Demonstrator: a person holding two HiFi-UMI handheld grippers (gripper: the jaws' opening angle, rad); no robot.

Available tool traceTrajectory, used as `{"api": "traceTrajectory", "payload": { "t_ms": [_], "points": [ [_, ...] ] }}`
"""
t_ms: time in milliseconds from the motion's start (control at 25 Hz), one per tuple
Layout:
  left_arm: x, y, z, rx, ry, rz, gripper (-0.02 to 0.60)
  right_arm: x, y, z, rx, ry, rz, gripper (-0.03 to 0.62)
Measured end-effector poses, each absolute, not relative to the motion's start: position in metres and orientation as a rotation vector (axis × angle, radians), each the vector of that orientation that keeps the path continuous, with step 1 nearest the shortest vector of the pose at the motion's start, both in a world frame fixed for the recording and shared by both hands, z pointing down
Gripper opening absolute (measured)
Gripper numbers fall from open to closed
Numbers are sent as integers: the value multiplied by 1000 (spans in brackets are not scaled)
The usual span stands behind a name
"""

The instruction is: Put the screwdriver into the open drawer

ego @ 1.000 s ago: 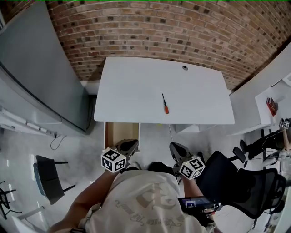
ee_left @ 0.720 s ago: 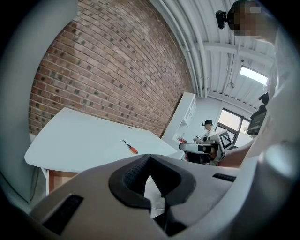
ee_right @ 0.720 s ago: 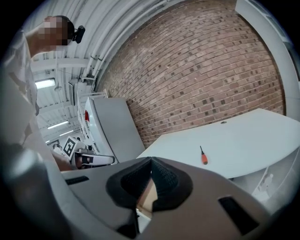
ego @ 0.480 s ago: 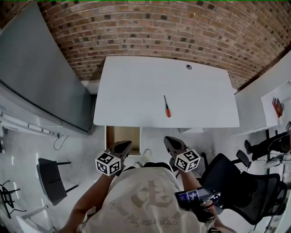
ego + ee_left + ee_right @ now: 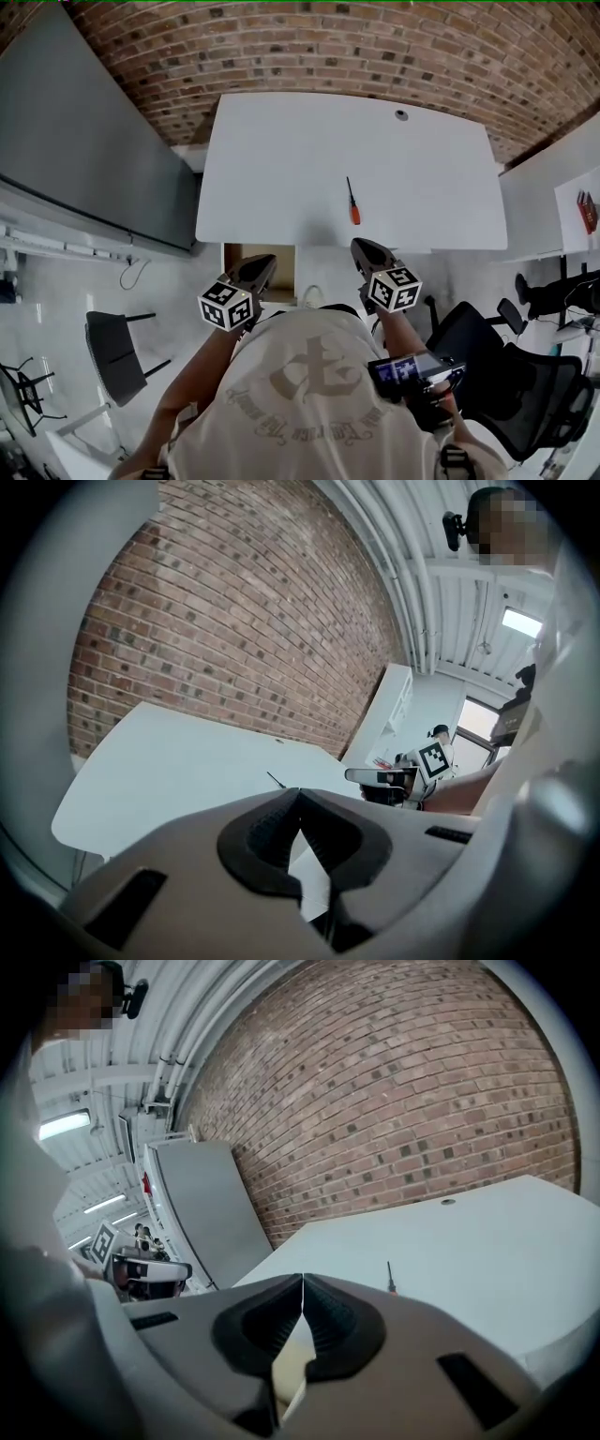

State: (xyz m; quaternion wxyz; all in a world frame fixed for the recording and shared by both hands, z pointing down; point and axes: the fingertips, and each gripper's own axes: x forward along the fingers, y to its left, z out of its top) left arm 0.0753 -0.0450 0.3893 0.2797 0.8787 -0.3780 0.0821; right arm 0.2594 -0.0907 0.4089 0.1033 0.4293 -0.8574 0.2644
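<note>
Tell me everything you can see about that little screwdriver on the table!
The screwdriver is small and thin, with a dark, metal-looking shaft and an orange handle. It lies flat on the white table, close to the front edge. The handle is nearest that edge and the tip points away from it. Only the table touches it.

We see our right gripper point(image 5: 302, 1281) with its grey jaws closed, the dark ribbed pads point(image 5: 330, 1321) meeting at the tips with nothing between them. Beyond the jaws lies a white flat tabletop point(image 5: 487, 1241). On it, well apart from the jaws, rests a thin screwdriver with a dark shaft and an orange-red handle point(image 5: 390, 1279). A red brick wall point(image 5: 394, 1101) rises behind, and a large grey flat panel point(image 5: 202, 1204) leans at the left.
</note>
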Motion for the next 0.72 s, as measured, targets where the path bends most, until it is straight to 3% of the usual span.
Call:
{"api": "traceTrajectory", "payload": {
  "t_ms": [720],
  "points": [
    [94,-77,415,2253,-1056,259,20,284,-162,483,1133,-2266,765,23]
  ]
}}
